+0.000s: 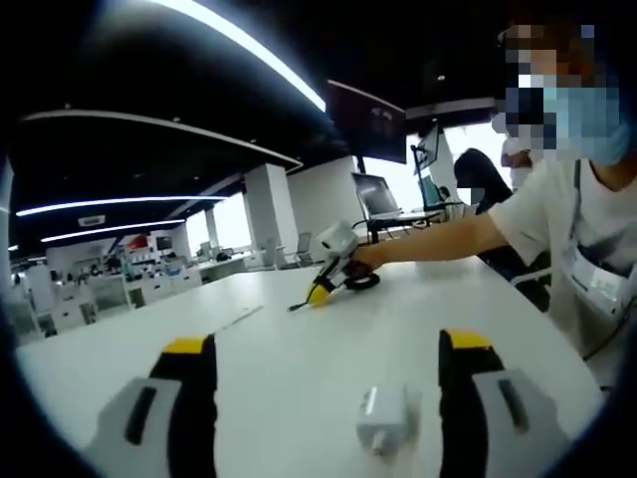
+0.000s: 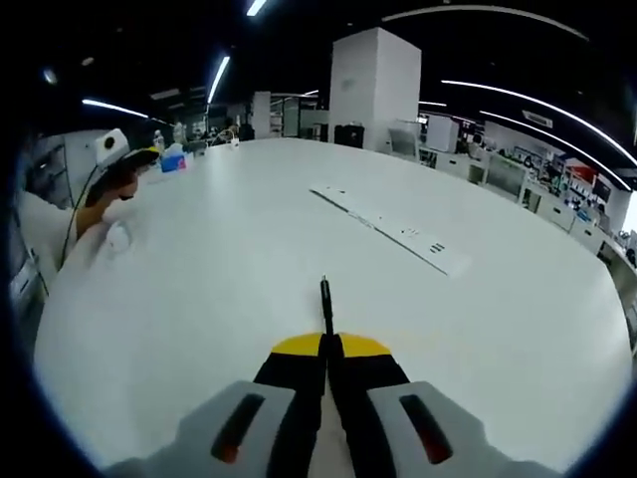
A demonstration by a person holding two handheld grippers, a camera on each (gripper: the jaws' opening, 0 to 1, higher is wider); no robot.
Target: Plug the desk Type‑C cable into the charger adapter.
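Right gripper (image 2: 326, 349) is clamped on the Type‑C cable (image 2: 324, 297), plug protruding toward 12 o'clock. Left gripper (image 1: 328, 373) stands open around the charger adapter (image 1: 382, 418), at 5 o'clock on the table (image 1: 299, 349). Risk: the unheld adapter slides when pushed.

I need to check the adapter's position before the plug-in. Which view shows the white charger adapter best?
The left gripper view: the charger adapter lies large on the white table, between the left tool's open jaws, near the right-hand one. The right gripper view shows it as a small pale blur beside the person's hand.
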